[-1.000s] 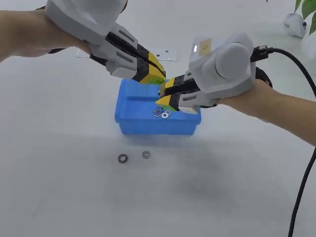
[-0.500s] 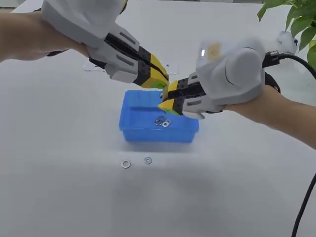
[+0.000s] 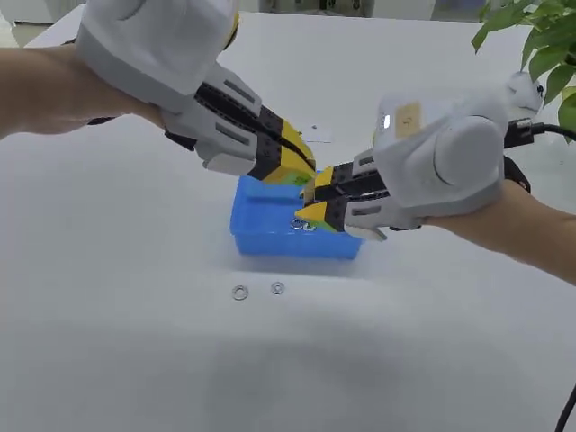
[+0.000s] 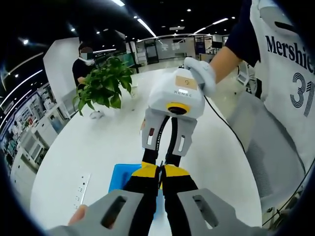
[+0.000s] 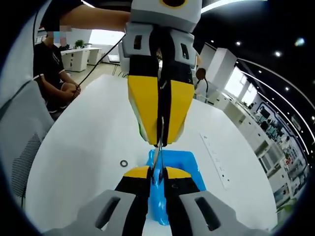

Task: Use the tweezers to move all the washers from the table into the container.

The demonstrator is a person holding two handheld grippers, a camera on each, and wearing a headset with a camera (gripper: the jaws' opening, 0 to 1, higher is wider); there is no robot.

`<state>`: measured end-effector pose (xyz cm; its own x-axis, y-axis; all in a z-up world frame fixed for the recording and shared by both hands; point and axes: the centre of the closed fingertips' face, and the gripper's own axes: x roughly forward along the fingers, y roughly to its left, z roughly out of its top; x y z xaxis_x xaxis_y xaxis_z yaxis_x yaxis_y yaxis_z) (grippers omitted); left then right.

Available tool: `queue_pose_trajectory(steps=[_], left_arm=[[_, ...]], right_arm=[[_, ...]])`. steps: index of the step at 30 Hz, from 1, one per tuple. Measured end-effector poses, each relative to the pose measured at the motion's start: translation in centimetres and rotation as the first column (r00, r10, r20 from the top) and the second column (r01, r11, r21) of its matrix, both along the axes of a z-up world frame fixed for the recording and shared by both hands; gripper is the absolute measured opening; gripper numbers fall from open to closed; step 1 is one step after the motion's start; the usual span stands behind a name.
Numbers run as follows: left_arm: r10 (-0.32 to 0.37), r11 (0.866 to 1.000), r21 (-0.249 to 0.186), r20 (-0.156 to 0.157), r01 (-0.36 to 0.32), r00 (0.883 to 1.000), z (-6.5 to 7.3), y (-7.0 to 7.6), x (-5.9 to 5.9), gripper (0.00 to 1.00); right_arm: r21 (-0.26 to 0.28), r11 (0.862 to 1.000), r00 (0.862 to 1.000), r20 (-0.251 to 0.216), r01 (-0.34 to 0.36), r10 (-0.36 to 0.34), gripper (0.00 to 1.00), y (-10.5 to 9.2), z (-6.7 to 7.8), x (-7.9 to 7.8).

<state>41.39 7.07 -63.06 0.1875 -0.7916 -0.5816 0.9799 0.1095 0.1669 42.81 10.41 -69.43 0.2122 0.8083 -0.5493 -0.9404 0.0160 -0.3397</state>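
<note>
White table: I read the left gripper clenched on the tweezers. First washer and second washer lie before the container, below both grippers. The right gripper, likewise clenched, sits nearer.

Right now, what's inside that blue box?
A few small washers lie in the blue box. The left claw and right claw, both on the tweezers, cover its right side, so anything beneath them is hidden.
</note>
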Motion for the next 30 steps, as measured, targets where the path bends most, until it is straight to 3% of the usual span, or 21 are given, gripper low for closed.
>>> queue_pose_trajectory(steps=[7,17,30], left_arm=[[0.017,1.000,-0.009,-0.019,-0.017,1.000,-0.7,0.2,-1.4,0.06],[0.029,0.999,-0.018,-0.079,-0.031,0.996,-2.7,1.2,-2.3,0.06],[0.075,0.996,-0.038,-0.130,-0.081,0.989,-5.5,2.2,-3.3,0.06]], right_arm=[[-0.005,1.000,1.000,-0.013,-0.006,0.006,0.11,0.4,-0.9,-0.8],[-0.026,0.999,0.999,-0.034,-0.042,0.041,0.11,1.2,-2.8,-2.2],[-0.054,0.997,0.996,-0.076,-0.055,0.051,0.11,1.9,-5.8,-3.5]])
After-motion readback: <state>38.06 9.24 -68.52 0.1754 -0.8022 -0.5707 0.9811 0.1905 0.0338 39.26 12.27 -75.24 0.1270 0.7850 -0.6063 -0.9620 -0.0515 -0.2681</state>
